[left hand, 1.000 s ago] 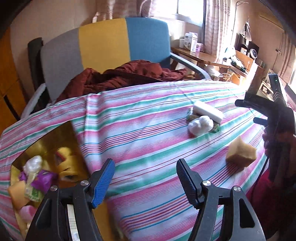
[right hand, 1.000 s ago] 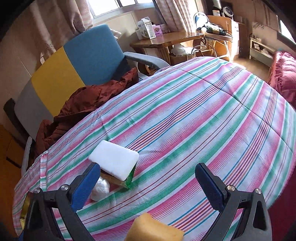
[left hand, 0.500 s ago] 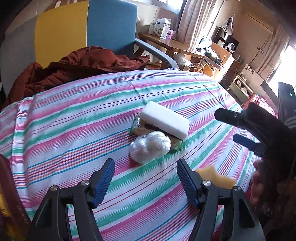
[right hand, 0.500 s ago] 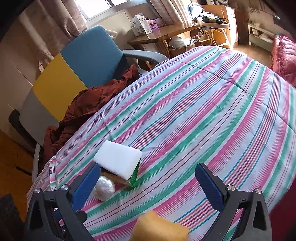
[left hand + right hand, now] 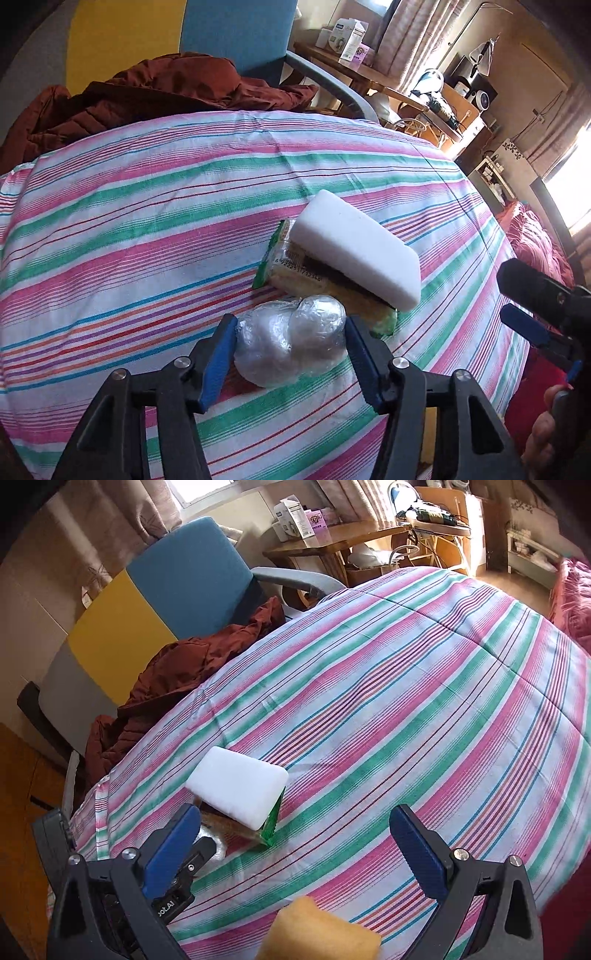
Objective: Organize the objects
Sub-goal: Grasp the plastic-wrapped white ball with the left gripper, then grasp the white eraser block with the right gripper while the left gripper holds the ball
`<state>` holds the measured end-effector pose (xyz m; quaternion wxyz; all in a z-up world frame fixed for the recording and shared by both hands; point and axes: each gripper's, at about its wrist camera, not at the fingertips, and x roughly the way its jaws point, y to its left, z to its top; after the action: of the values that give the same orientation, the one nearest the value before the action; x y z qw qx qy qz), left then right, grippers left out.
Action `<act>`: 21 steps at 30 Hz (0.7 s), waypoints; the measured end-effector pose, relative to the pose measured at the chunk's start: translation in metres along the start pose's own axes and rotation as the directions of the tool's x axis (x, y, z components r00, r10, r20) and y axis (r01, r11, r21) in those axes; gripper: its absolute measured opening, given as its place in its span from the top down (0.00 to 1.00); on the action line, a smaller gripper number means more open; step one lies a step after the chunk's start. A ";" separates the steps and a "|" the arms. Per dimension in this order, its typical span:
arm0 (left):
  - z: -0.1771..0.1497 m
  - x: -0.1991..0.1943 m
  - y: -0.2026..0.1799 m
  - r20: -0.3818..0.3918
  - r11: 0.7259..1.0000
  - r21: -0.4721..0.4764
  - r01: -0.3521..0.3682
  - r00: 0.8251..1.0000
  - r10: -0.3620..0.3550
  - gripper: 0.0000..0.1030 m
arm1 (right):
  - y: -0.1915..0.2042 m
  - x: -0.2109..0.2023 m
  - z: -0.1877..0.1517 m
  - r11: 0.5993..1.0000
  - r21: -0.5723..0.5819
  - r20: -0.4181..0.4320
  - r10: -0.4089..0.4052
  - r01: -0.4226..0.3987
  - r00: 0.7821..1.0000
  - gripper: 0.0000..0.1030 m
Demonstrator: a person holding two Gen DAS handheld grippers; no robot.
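On the striped cloth (image 5: 147, 229) lies a clear-wrapped white bundle (image 5: 291, 339). My left gripper (image 5: 290, 321) is open and straddles it, one blue pad close on each side. Just behind it a white foam block (image 5: 354, 247) rests on a green snack packet (image 5: 291, 269). At the right edge of the left wrist view, a hand holds my right gripper (image 5: 511, 295). In the right wrist view my right gripper (image 5: 295, 812) stands open above a yellow sponge (image 5: 317, 934). The white block (image 5: 236, 786) and packet (image 5: 271, 829) lie ahead of it on the left. The left gripper's body (image 5: 177, 878) hides most of the bundle there.
A blue, yellow and grey chair (image 5: 155, 590) with a rust-brown jacket (image 5: 147, 88) stands behind the cloth. A wooden desk (image 5: 332, 542) with boxes sits further back. Red bedding (image 5: 535, 240) lies to the right.
My left gripper swung right, away from a gold box of items, and moved in until the wrapped bundle lies between its fingers. The right gripper shifted only slightly and stays open.
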<state>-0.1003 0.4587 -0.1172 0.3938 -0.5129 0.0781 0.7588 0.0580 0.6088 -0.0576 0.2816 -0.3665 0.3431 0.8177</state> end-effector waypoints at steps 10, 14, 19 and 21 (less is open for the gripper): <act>-0.056 -0.051 0.041 0.041 0.996 -0.003 -0.090 0.995 0.090 0.43 | 0.057 0.019 -0.007 0.948 -0.318 -0.108 -0.020 -0.015 0.994 0.00; -0.072 -0.065 0.061 0.037 0.995 -0.056 -0.084 0.996 0.086 0.43 | 0.083 0.046 0.007 0.871 -0.488 -0.160 -0.036 -0.048 0.986 0.00; -0.079 -0.069 0.069 0.044 0.994 -0.070 -0.084 0.995 0.087 0.43 | 0.100 0.088 0.019 0.814 -0.574 -0.251 -0.074 -0.086 0.965 0.00; -0.080 -0.070 0.068 0.044 0.994 -0.074 -0.082 0.995 0.085 0.43 | 0.103 0.099 0.020 0.805 -0.586 -0.268 -0.090 -0.088 0.959 0.00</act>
<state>-0.0776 0.3350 -0.1151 0.3447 -0.5050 0.0628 0.7888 -0.0800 0.5822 -0.0898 0.1014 -0.5489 0.1070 0.8228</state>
